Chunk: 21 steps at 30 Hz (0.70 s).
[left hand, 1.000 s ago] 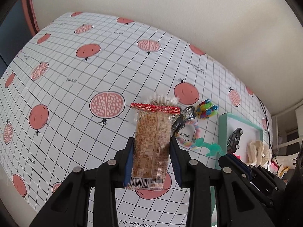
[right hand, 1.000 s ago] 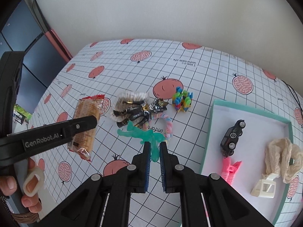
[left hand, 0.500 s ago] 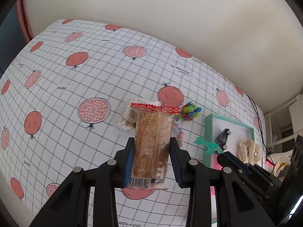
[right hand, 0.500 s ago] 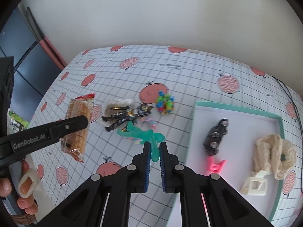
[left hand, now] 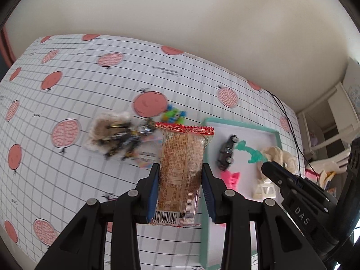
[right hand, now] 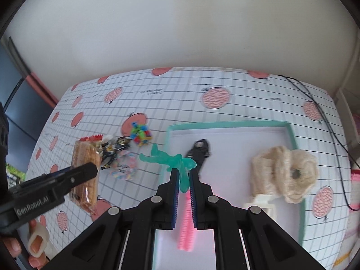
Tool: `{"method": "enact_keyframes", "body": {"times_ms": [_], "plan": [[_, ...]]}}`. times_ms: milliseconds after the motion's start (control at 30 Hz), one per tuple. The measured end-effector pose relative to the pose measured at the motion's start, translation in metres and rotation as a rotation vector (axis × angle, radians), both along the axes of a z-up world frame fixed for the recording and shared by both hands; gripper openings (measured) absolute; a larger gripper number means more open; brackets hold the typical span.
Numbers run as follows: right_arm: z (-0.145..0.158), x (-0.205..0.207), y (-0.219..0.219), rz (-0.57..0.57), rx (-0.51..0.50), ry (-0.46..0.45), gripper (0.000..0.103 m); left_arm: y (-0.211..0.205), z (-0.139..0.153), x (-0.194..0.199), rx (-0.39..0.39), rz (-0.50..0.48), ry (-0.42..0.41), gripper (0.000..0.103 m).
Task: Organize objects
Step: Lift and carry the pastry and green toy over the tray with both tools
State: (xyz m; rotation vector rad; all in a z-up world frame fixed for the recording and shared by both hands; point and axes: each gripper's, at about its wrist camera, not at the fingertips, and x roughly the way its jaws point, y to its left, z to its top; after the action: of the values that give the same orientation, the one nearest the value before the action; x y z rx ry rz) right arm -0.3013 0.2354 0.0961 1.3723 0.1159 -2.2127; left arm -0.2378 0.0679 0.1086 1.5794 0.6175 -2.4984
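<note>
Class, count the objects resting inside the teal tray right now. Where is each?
4: a black toy car at the back left, a pink hair clip nearest, a cream scrunchie right, a white clip beside it. Others may be hidden.

both wrist views angled down, close, sharing tray [left hand: 276, 135] and tablecloth [right hand: 180, 90]

Black tongs [right hand: 184, 175] with blue pads [left hand: 153, 189], silver screws.

The brown wafer bar's clear wrapper [left hand: 180, 175] looks glossy plastic. At three o'clock, the cream knitted scrunchie [right hand: 285, 171] looks soft, rough cloth; the translucent green rubbery dinosaur [right hand: 173, 162] is smooth.
</note>
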Motion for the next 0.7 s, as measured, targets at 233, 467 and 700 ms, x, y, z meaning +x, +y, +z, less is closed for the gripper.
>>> {"method": "enact_keyframes", "body": {"times_ms": [233, 467, 700], "plan": [[0.003, -0.009, 0.035, -0.072, 0.002, 0.007, 0.010, 0.040, -0.004, -0.009, 0.027, -0.073, 0.000, 0.037], [0.004, -0.017, 0.062, -0.139, 0.031, 0.022, 0.010, 0.073, -0.011, -0.017, 0.059, -0.131, -0.010, 0.037], [-0.002, -0.023, 0.080, -0.188, 0.040, 0.014, 0.010, 0.098, -0.021, -0.020, 0.087, -0.182, -0.036, 0.037]]}}
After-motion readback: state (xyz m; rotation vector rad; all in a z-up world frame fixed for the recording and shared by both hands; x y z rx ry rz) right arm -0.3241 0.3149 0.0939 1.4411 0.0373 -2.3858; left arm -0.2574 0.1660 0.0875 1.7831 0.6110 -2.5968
